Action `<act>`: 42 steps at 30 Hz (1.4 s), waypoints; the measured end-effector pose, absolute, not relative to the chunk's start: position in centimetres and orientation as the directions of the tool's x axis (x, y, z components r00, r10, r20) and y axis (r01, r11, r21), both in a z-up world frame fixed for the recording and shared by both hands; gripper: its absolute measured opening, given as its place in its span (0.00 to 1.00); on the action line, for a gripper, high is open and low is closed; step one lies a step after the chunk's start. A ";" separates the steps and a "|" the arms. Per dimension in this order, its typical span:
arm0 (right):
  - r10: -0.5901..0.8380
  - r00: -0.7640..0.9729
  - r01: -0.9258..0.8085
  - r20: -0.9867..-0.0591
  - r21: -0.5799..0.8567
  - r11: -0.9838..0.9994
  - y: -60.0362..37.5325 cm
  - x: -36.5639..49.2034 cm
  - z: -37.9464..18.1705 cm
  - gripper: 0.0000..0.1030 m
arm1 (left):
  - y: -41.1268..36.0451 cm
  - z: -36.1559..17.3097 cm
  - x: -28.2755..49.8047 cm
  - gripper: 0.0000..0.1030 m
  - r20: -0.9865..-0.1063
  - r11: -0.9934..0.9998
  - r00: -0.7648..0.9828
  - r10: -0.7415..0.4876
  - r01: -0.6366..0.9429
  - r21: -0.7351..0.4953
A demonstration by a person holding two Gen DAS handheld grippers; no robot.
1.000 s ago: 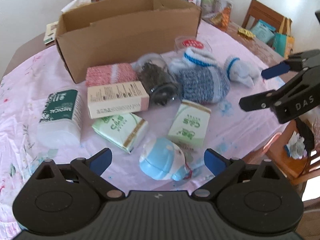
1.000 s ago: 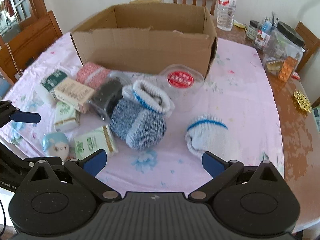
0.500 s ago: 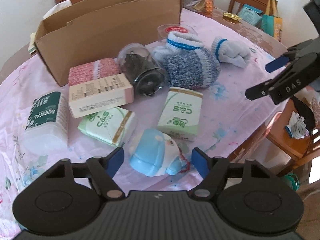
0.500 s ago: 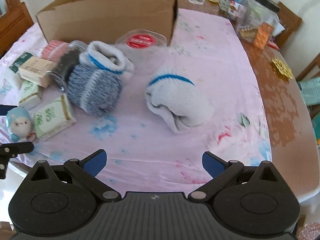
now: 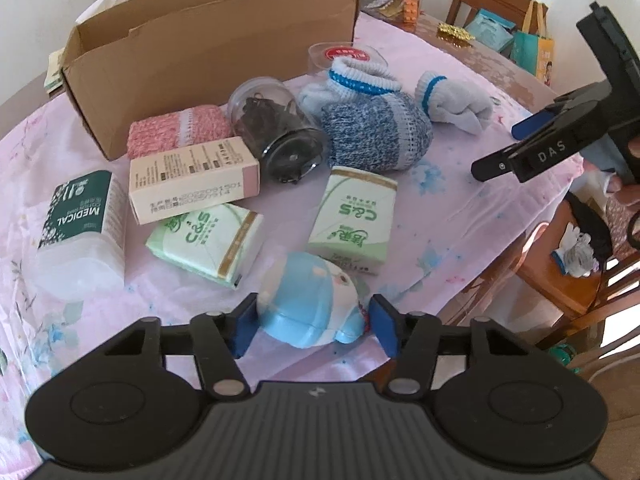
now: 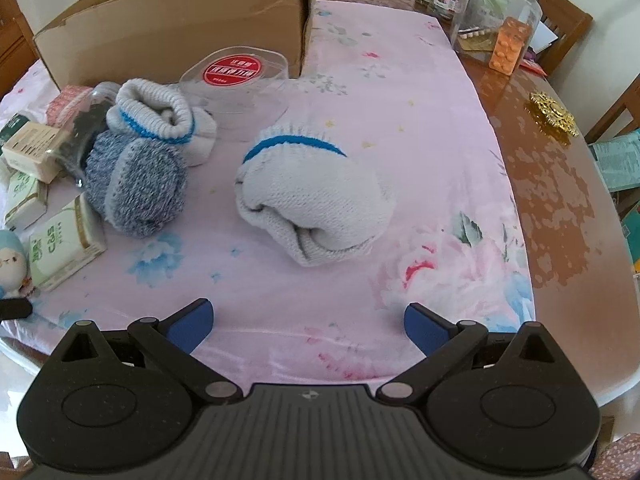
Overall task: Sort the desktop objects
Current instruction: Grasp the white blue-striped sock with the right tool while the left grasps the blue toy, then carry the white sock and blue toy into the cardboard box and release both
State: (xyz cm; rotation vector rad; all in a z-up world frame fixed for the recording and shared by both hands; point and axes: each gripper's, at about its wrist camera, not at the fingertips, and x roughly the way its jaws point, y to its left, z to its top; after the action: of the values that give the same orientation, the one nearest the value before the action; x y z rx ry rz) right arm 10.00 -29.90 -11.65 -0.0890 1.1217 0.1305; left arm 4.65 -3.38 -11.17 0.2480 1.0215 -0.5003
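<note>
My left gripper (image 5: 312,326) has its jaws close around a blue and white plush toy (image 5: 310,300) at the table's near edge; the left pad touches it, the right pad stands just beside it. My right gripper (image 6: 308,326) is open and empty, a little short of a rolled white sock with a blue stripe (image 6: 314,204). It also shows in the left wrist view (image 5: 520,148). An open cardboard box (image 5: 208,44) stands at the back of the pink cloth.
Near the box lie a blue-grey sock bundle (image 6: 136,184), a dark jar on its side (image 5: 280,136), a clear tub with a red lid (image 6: 236,76), tissue packs (image 5: 354,216), a pink-white carton (image 5: 192,180) and a medical pack (image 5: 80,224). Jars (image 6: 496,16) stand far right.
My left gripper has moved forward and narrowed around the plush toy. My right gripper has moved closer to the white sock, staying open.
</note>
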 end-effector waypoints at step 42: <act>0.120 0.382 -0.258 -0.916 0.020 0.966 -29.7 17.0 -10.6 0.79 | -3.3 -9.7 5.4 0.49 -0.854 0.872 0.434 -0.288 0.487 -0.047</act>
State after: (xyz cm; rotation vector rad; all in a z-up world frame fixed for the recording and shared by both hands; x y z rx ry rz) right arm 17.05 -29.68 -10.61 -0.1339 1.1548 0.2420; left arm 5.37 -3.32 -9.74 0.2195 1.0131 -0.4877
